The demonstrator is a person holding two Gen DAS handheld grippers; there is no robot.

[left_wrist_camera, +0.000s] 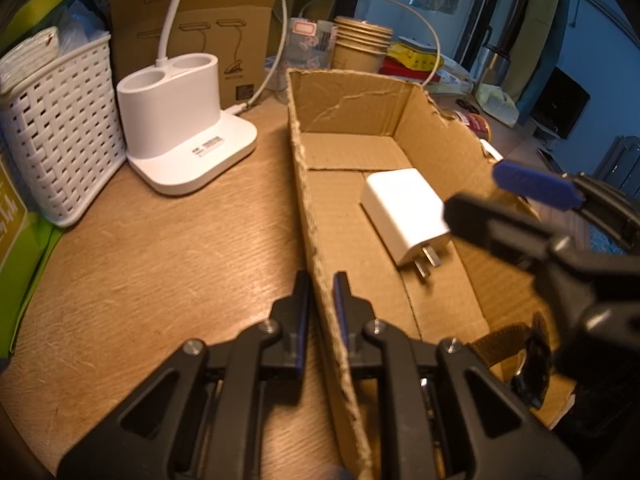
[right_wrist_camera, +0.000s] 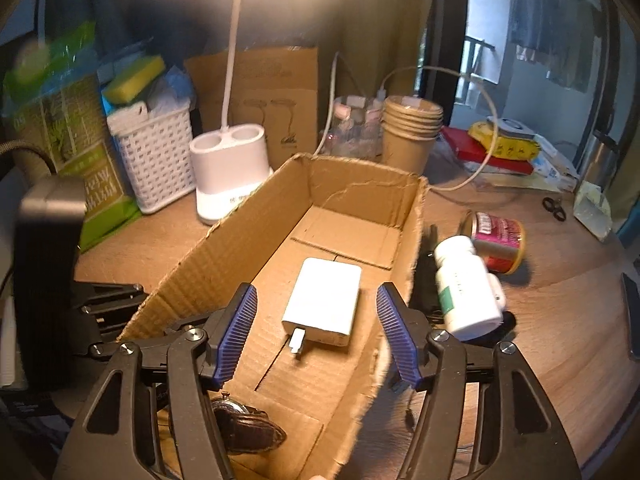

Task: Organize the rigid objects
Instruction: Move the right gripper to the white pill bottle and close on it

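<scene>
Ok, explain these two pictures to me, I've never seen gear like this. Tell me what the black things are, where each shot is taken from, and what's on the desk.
The black things are two hand-held claws, one in each of a person's hands; no robot arm is involved. Each claw carries a camera looking along its fingers.

The left-hand view shows the left claw shut on the near wall of the cardboard box, holding it steady.

The right-hand view shows the right claw open above the box, gripping nothing. A white charger lies on the box floor below it, with a wristwatch nearer the camera.

On the wooden desk beside the box lie a white pill bottle and a small tin; behind it stand a lamp base, a white basket and stacked paper cups.
</scene>
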